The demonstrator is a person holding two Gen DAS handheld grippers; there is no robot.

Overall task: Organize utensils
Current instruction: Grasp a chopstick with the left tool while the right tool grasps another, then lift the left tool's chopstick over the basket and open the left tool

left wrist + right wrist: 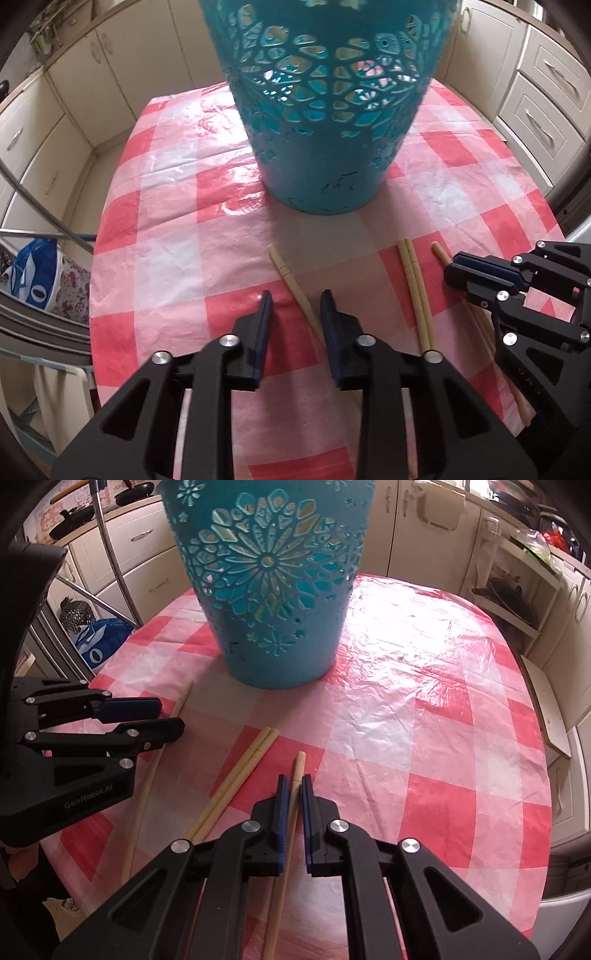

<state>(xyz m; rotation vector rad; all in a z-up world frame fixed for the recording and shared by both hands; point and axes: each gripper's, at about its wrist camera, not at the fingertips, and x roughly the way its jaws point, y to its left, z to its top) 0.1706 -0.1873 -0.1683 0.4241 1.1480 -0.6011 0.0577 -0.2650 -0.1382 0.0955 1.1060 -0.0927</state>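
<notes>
A teal cut-out holder (325, 110) stands upright on the checked table; it also shows in the right wrist view (273, 587). Several pale wooden chopsticks lie in front of it. My left gripper (295, 299) is open, its jaws either side of one chopstick (291, 284) near the cloth. My right gripper (294, 781) has its jaws close around another chopstick (295, 794), with small gaps showing. A pair of chopsticks (413, 280) lies between the two grippers, also in the right wrist view (243, 768). The right gripper (480, 273) shows at the right of the left wrist view.
The red and white checked plastic cloth (424, 709) covers an oval table. Cream kitchen cabinets (92, 74) surround it. A blue bag (37, 273) lies on the floor to the left. Another chopstick (147, 786) lies under the left gripper (162, 720).
</notes>
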